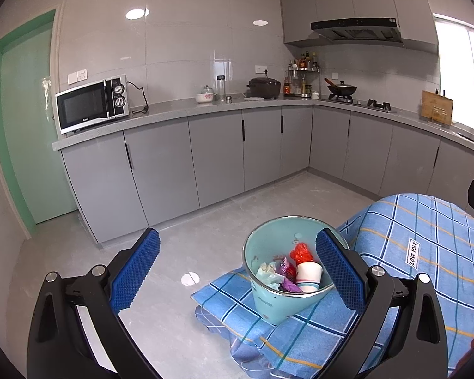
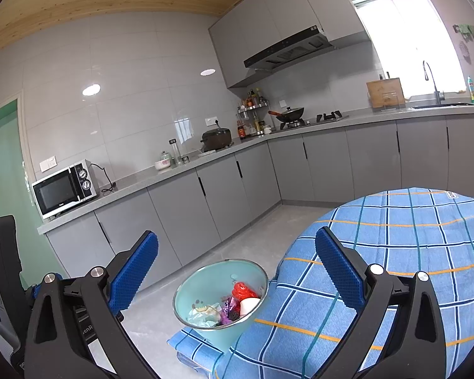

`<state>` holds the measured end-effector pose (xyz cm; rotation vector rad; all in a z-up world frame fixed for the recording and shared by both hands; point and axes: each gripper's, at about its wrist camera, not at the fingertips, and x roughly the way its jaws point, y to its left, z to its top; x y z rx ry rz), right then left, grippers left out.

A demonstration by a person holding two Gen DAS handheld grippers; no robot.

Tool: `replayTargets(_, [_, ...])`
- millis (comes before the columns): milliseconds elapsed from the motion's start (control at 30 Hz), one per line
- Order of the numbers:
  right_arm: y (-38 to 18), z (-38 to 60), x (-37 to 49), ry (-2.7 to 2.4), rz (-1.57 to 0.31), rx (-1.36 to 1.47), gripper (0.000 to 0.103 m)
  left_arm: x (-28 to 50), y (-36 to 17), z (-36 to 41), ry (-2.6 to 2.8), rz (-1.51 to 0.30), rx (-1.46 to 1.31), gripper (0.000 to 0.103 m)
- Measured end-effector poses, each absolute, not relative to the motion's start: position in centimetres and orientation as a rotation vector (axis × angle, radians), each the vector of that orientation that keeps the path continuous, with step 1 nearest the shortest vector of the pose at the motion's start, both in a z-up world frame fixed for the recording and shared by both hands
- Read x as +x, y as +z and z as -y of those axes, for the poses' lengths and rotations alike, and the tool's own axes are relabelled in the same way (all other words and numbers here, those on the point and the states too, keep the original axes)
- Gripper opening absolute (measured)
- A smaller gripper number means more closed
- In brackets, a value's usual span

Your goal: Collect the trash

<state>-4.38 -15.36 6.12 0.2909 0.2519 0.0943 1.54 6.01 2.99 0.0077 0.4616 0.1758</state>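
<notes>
the left gripper with its blue ridged pads has its jaws spread wide and grips nothing; it hangs in the air above the floor and the table edge. the right gripper is just as wide apart and also empty.

between and beyond the fingers sits a pale mint-green round metal bin with a shiny rim, resting on a lower fold of the blue checked cloth with orange and white lines that covers the table. in the right wrist view the same bin stands at the left edge of the cloth, low against the rounded tabletop.

the trash lies inside the bin: a white paper cup with a coloured band tipped against the wall, a crumpled red plastic wrapper behind it, a purple snack wrapper beside it, and a wad of pale greenish-white plastic at the left.

behind, a grey kitchen counter carries a silver microwave with a black door.
</notes>
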Motion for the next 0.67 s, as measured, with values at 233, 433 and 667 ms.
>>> replayTargets(233, [6.04, 15.35, -4.38, 0.094, -0.255, 0.293, 0.098, 1.53, 2.68, -5.65, 0.178, -0.47, 0.021, 0.097])
replayTargets(433, [5.76, 15.41, -4.34, 0.089, -0.261, 0.296, 0.098, 1.65, 2.62, -5.58, 0.188, -0.473, 0.014, 0.097])
replayTargets(667, [5.52, 15.6, -4.34, 0.085, -0.267, 0.302, 0.098, 1.91, 2.16, -5.22, 0.168, -0.49, 0.026, 0.097])
